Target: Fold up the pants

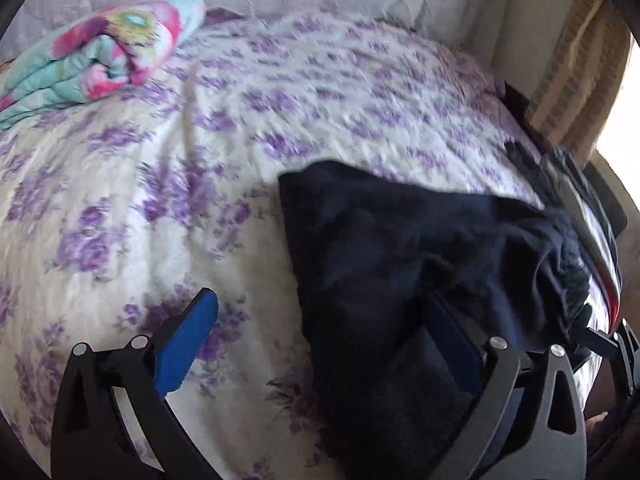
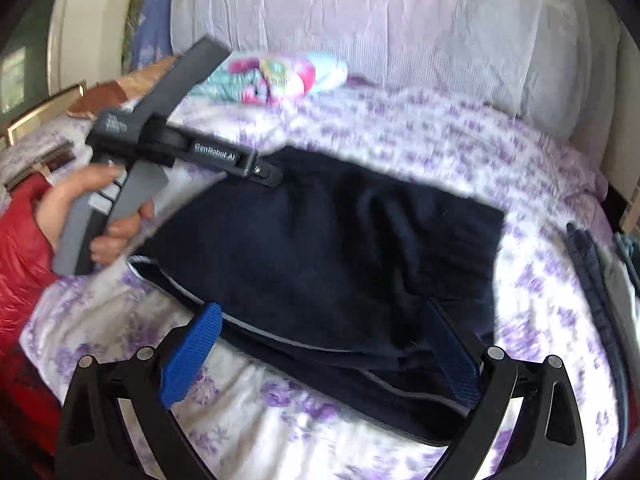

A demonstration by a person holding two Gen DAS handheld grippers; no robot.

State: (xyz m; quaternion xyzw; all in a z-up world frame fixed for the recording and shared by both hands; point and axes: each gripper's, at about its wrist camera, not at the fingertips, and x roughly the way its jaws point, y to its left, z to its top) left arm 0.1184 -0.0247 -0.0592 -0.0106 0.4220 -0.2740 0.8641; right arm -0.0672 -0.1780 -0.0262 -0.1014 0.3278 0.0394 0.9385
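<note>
Pants (image 2: 320, 248) are already folded into a chunky dark bundle on the bed (image 2: 400, 128), my left tongs (image 1: 320, 352) and right tongs (image 2: 324, 356) both spread apart holding nothing, so I reckon only a final fold or tidy is left.

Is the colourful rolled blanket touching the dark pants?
Apart. The left wrist view shows the colourful blanket at the far corner, with bare floral bedspread between it and the pants.

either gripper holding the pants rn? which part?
Neither. Left gripper and right gripper are both open over the pants; nothing is clamped.
</note>
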